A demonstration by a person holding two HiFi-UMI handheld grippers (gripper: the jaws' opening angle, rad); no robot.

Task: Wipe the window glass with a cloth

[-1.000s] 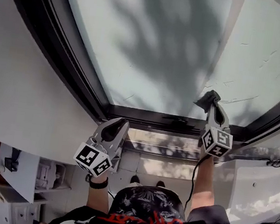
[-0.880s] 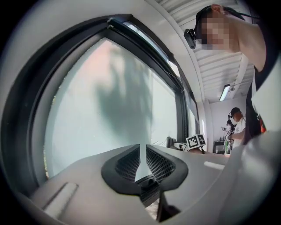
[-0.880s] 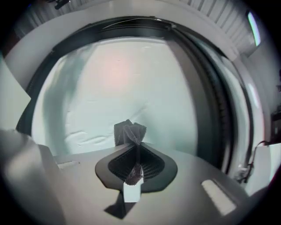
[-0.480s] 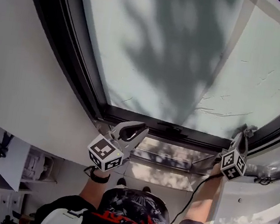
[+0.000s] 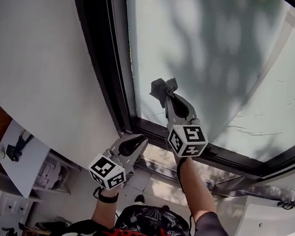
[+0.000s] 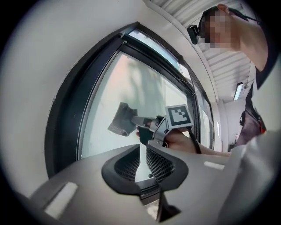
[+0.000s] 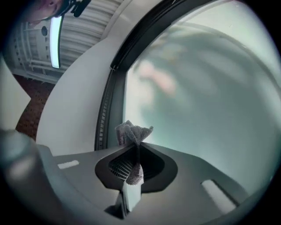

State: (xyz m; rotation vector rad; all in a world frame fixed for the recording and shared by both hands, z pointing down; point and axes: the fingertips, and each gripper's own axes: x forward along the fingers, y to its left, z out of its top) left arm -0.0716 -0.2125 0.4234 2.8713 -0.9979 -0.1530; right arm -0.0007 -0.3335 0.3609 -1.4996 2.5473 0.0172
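Cloth (image 5: 160, 87), grey, crumpled mesh, in right tool (image 5: 167, 95)

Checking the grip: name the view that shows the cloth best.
Right gripper view: the cloth is close, pinched in the right tool. Left gripper and head views show it small, by the glass.

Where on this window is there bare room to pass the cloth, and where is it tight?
In the head view, the window glass is bare above and right of the cloth. Tight spot: the lower left corner, where the right hand-held gripper holds the cloth near the dark frame, with the left hand-held gripper, empty, just below it.
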